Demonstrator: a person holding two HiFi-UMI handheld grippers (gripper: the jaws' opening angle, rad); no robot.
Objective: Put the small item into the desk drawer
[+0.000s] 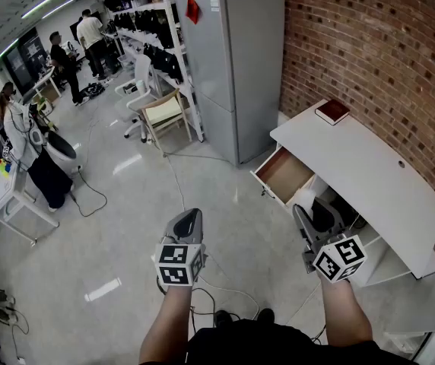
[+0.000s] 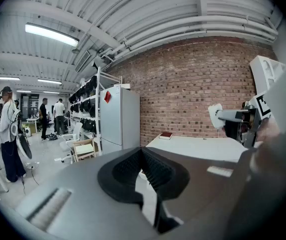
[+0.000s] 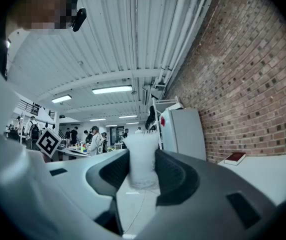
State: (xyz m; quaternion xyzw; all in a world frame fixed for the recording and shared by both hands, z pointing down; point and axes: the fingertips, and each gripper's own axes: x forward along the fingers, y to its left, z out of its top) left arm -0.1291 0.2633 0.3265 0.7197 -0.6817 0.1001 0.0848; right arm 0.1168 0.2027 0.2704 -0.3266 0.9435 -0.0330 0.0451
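Plainly, right gripper's [image 3: 142, 170] fingers [image 3: 176, 174] clamp a frosted white item [image 3: 141, 151]; left gripper's [image 2: 144, 156] touch, empty.

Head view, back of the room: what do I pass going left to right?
Person in white → wooden chair → fridge → open drawer → book on the desk.

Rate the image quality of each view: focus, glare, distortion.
Head view: evenly lit and sharp, glare patches on the glossy floor, the refrigerator leaning from wide-angle distortion. Left gripper view: strong fisheye, dark corners, the ceiling light blown out, the left claw soft up close. Right gripper view: same fisheye; the small white item in the right claw is blurred, the brick wall sharp.
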